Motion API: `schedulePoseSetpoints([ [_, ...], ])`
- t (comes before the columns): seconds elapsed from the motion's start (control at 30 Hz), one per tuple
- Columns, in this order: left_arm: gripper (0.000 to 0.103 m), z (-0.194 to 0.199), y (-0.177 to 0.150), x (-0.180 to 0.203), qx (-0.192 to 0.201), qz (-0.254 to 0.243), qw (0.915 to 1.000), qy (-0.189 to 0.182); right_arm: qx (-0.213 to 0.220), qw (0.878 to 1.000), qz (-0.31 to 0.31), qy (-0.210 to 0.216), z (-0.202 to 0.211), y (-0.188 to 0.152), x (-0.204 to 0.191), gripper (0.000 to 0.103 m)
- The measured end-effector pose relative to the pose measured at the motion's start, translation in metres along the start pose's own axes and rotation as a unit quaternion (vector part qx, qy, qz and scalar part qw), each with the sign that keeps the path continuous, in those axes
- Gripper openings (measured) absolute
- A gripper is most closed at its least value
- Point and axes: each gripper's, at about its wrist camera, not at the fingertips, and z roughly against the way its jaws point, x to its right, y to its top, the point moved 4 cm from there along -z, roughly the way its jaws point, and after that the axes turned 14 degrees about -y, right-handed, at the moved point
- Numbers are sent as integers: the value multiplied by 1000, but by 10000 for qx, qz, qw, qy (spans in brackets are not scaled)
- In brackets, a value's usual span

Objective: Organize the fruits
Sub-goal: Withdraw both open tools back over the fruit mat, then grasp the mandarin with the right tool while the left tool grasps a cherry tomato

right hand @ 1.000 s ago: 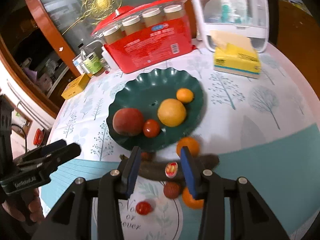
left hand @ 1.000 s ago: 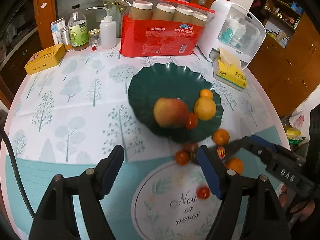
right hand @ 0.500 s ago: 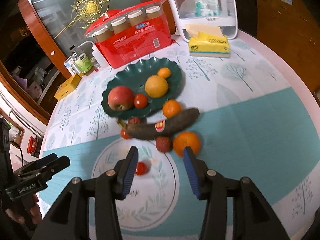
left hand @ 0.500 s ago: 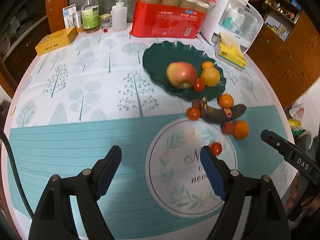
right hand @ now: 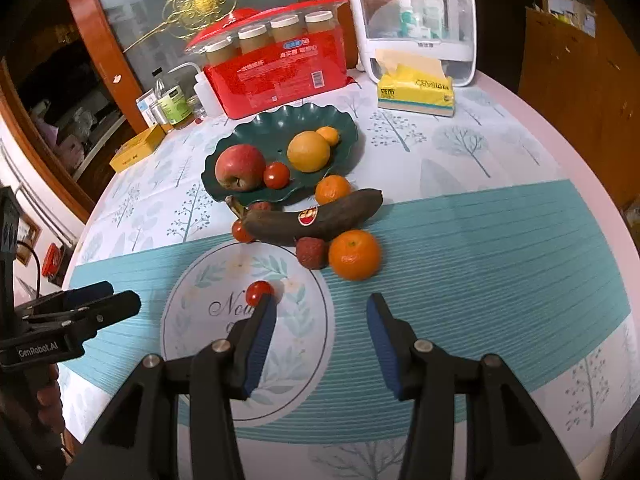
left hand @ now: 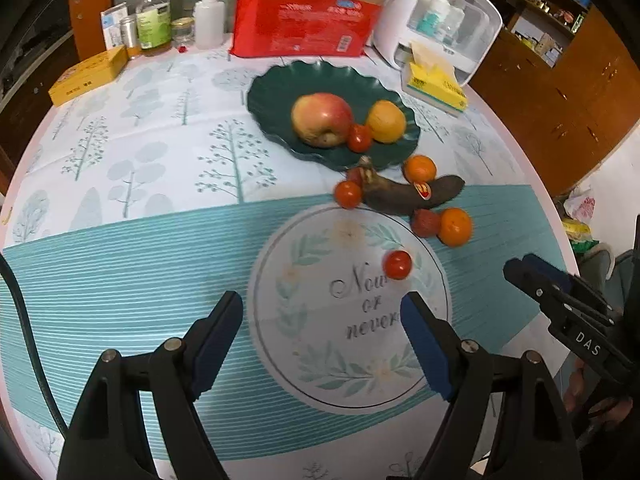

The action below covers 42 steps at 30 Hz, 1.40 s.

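I see both tongs spread wide and gripping nothing: the left gripper (left hand: 322,330) and the right gripper (right hand: 320,336) hang over the tablecloth (right hand: 480,240), whose round print reads "Now or never". The right one's body is marked "DAS", the left one's "GenRobot.AI". The green plate (right hand: 256,132) holds an apple (right hand: 239,167), while the dark banana (right hand: 316,216), bearing a red sticker I cannot read, lies just beside the plate's near rim.
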Motion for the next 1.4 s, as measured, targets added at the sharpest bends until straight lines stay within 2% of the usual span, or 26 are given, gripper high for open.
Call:
schedulePoseSetpoints([
  [0.2, 80, -23, 1, 15, -101, 146, 9998, 62, 202, 9984, 514, 91, -6, 9, 3, 48],
  [0.47, 80, -48, 8, 27, -74, 494, 9985, 227, 359, 9890, 1396, 327, -25, 20, 7, 48],
  [0.67, 72, -68, 11, 35, -54, 768, 9965, 334, 415, 9770, 1995, 622, -41, 17, 9, 48],
  [1.0, 66, -96, 12, 45, -41, 881, 9954, 369, 701, 9642, 2419, 828, -67, 10, 2, 48],
  [1.4, 37, -119, 15, 47, -274, 901, 9939, 568, 1021, 9649, 2318, 693, -81, 14, 5, 48],
])
